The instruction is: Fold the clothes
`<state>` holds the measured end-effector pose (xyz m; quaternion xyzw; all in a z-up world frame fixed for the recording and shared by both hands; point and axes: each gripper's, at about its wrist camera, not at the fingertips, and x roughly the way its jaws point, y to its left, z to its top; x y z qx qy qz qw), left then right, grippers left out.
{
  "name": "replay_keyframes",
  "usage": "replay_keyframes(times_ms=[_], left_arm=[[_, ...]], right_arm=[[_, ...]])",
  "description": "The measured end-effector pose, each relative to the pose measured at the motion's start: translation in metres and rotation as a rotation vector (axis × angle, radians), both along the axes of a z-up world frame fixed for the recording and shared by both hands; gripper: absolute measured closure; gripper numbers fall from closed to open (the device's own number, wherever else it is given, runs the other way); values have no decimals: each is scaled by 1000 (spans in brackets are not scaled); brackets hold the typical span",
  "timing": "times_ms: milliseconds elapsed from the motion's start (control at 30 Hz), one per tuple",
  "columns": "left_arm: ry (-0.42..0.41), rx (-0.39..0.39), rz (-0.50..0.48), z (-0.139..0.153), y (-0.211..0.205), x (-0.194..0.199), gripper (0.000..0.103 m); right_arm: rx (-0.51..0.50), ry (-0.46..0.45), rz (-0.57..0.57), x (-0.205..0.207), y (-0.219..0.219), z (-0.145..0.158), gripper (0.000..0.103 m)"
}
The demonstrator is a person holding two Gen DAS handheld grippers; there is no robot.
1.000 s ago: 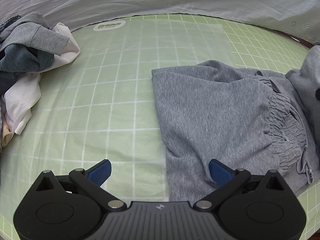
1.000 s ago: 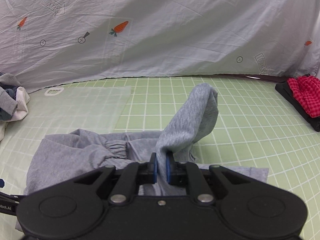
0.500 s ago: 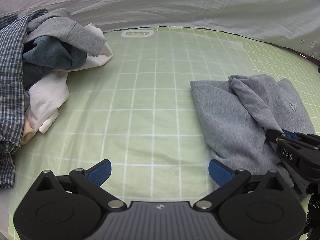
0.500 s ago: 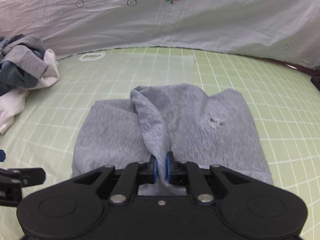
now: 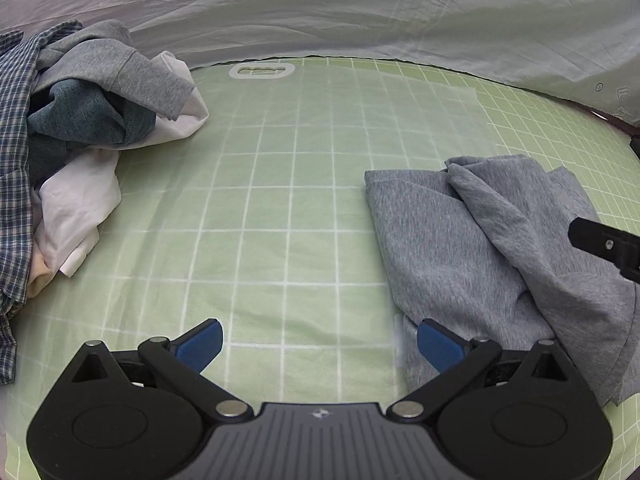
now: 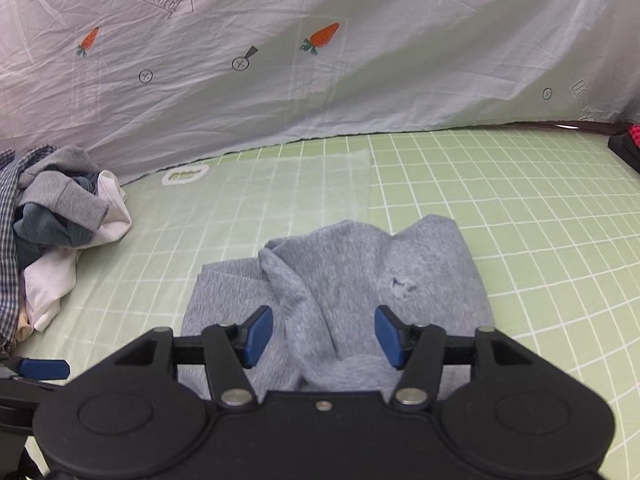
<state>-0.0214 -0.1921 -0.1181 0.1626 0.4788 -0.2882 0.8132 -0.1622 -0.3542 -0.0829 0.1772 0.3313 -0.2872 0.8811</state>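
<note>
A grey knit garment lies folded over itself on the green grid mat, with a raised crease running across it. In the right wrist view the same grey garment lies just ahead of my right gripper, whose blue pads stand open over the cloth with nothing pinched. My left gripper is open above bare mat, its right pad at the garment's near left corner. A black part of the right gripper shows at the right edge of the left view.
A pile of unfolded clothes, checked, grey, teal and white, sits at the left; the same pile shows in the right view. A printed sheet hangs behind the mat. Red checked cloth lies far right.
My right gripper brought the lifted grey flap down across the garment and then opened, letting it go. The left gripper drew back to the left of the garment and stayed open.
</note>
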Motion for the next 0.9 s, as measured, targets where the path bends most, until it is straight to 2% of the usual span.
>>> replay_keyframes(times_ms=[67,167,333,500,700,800,867,900], left_arm=[[-4,-4,-6,1,-9,-2,1],[-6,-11,-22,3,-24,-7,1],[-10,-17,-49,7,-54,-18,1],[7,-48,-55,11,-87,-28,2],[85,-90,-53,5,-119,-41,21],[130,-107,-52,0,-134,-46,27],[160,-91,-35,-9,-139,-46,40],[181,-85,-26,-14,-140,-46,55]], right_arm=[[-34,7,-38,-11,-11,6,30],[-64,32,-99,-27,-30,10,26],[-56,83,-189,-55,-65,1,21],[-47,133,-209,-74,-99,-11,20],[-23,156,-179,-80,-131,-21,20],[-12,163,-161,-79,-145,-26,20],[-4,167,-148,-79,-154,-28,20],[-1,170,-142,-79,-158,-30,20]])
